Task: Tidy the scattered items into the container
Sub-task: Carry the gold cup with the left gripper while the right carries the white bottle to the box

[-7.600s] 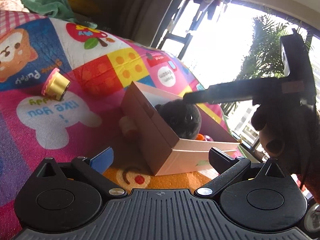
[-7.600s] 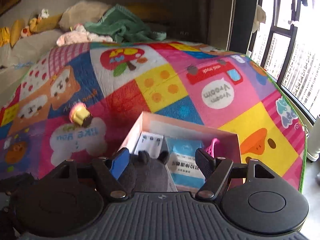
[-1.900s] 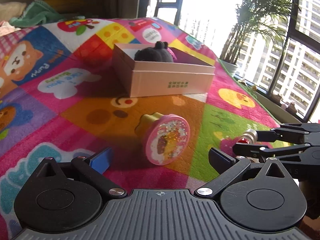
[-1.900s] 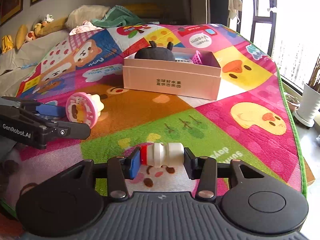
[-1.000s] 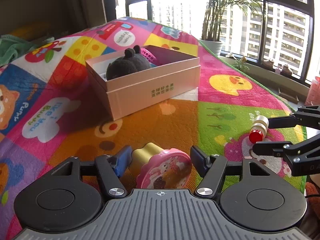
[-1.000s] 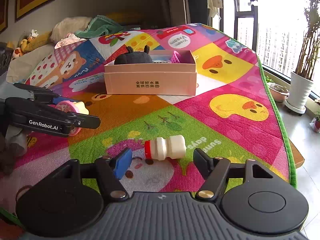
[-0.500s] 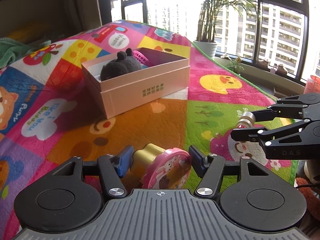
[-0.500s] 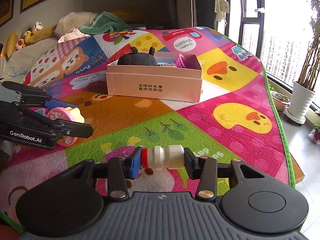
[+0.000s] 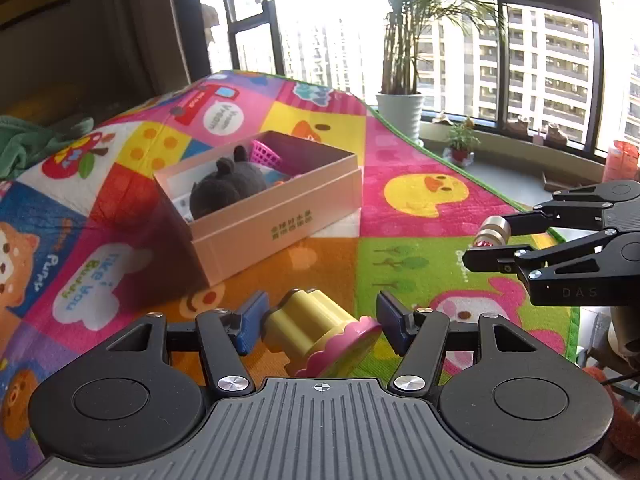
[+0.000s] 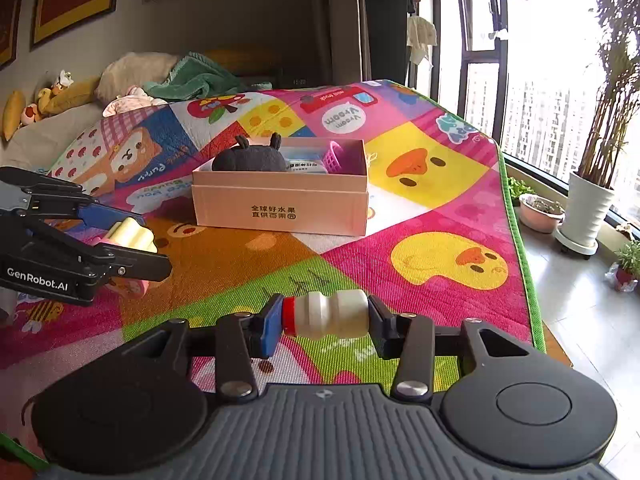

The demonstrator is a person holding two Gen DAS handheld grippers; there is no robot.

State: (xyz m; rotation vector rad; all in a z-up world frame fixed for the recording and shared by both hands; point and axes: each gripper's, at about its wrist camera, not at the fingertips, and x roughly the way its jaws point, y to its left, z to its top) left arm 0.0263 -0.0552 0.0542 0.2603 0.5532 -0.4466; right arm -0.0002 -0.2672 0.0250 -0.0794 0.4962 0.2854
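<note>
Stamp toy [image 9: 320, 330] lifted, pink face rightward, bottle [image 10: 326, 314] crosswise

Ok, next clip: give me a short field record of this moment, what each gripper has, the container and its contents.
left gripper: shut on yellow-and-pink stamp toy
right gripper: shut on small white bottle, red cap toward its left finger
container: pink cardboard box, open, on the play mat
in box: dark plush toy, pink basket, a printed packet
both items: not yet in the box

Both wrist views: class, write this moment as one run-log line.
left tongs: shut on stamp toy | right tongs: shut on small bottle | box: open, holds dark plush | next: likely carry to box
</note>
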